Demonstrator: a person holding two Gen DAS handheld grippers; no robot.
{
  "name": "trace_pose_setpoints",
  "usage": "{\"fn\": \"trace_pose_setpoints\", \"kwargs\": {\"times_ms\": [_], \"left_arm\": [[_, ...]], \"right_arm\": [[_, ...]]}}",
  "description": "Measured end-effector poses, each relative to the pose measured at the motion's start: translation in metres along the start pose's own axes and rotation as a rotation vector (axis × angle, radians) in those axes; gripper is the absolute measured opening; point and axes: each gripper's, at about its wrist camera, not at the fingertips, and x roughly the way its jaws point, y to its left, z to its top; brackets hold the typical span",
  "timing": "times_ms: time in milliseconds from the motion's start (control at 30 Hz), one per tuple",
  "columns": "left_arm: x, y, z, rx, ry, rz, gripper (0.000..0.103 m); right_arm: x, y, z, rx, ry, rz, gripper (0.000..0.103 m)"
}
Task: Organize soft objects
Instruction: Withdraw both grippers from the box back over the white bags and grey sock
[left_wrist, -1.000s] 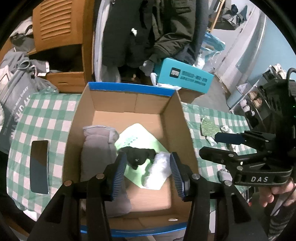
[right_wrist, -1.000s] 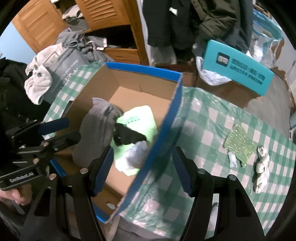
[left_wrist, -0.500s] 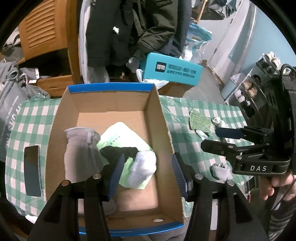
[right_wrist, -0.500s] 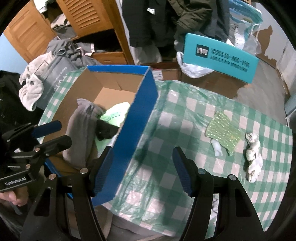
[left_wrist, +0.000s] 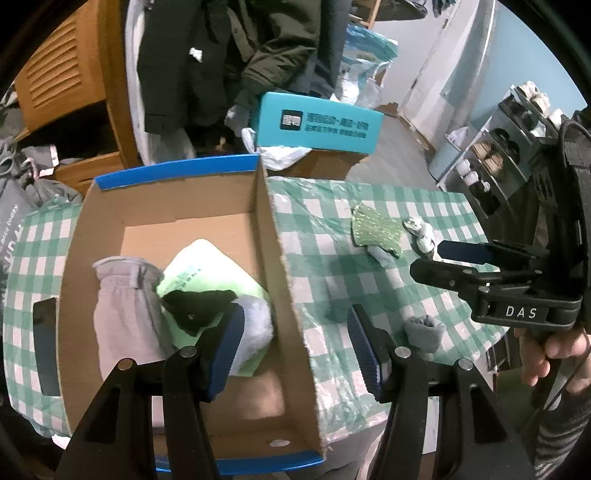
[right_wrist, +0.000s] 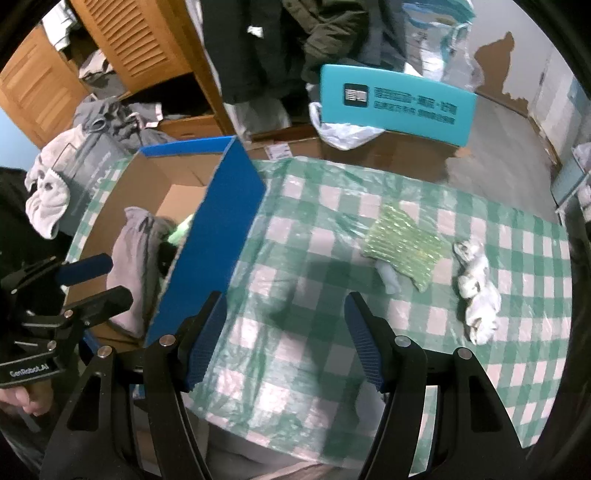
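Note:
A cardboard box (left_wrist: 275, 266) with blue rims holds a grey garment (left_wrist: 125, 306), a green pouch (left_wrist: 207, 266), a black sock (left_wrist: 199, 302) and a pale grey sock (left_wrist: 255, 325). My left gripper (left_wrist: 295, 347) is open and empty, straddling the box's right wall. My right gripper (right_wrist: 284, 339) is open and empty above the checked cloth (right_wrist: 332, 332). A green sparkly cloth (right_wrist: 402, 245), a small blue piece (right_wrist: 389, 277) and a white bundle (right_wrist: 476, 291) lie on the cloth at right. A grey sock (left_wrist: 424, 332) lies by the left gripper's right finger.
A teal carton (right_wrist: 395, 107) rests on a brown box behind the table. Hanging dark coats (left_wrist: 229, 55) and a wooden cabinet (right_wrist: 122, 48) stand at the back. A dark phone (left_wrist: 44, 343) lies left of the box. Shoe racks (left_wrist: 491, 166) stand at right.
Both grippers have shifted right, away from over the box toward the checked cloth. The box and its contents now sit further left in both views. Both stay open.

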Motion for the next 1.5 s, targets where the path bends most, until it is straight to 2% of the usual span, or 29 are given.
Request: {"fn": "trace_pose_setpoints", "kwargs": {"times_ms": [1000, 1233, 1500], "left_arm": [[0.044, -0.065, 0.003, 0.092, 0.105, -0.028, 0.061], [0.058, -0.075, 0.001, 0.099, 0.136, -0.035, 0.066], [0.075, -0.087, 0.003, 0.107, 0.165, -0.036, 0.066]], "right_arm": [[-0.021, -0.089, -0.032, 0.129, -0.028, -0.072, 0.065], [-0.02, -0.103, -0.038, 0.146, -0.02, -0.088, 0.065], [-0.014, -0.126, -0.044, 0.164, 0.0, -0.131, 0.065]]}}
